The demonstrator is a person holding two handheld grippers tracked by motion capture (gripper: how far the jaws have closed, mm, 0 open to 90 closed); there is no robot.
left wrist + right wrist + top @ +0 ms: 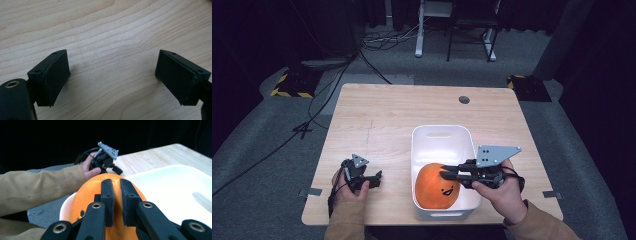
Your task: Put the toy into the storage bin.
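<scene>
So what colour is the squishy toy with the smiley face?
Orange toy, with a small dark smiley face; the high view shows it best.

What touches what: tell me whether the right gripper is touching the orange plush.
Touching. In the right gripper view, the right gripper has its jaws pinched on a ridge of the orange plush, which sits in the white bin.

White bin [443, 134] as landmark. Near half of bin blocked by orange plush toy [436, 188], right hand-held gripper [443, 174] on top of it. Far half of bin open. Table [382, 115] bare left of bin and beyond it; left hand-held gripper [378, 178] sits left of bin, near the front edge.
</scene>
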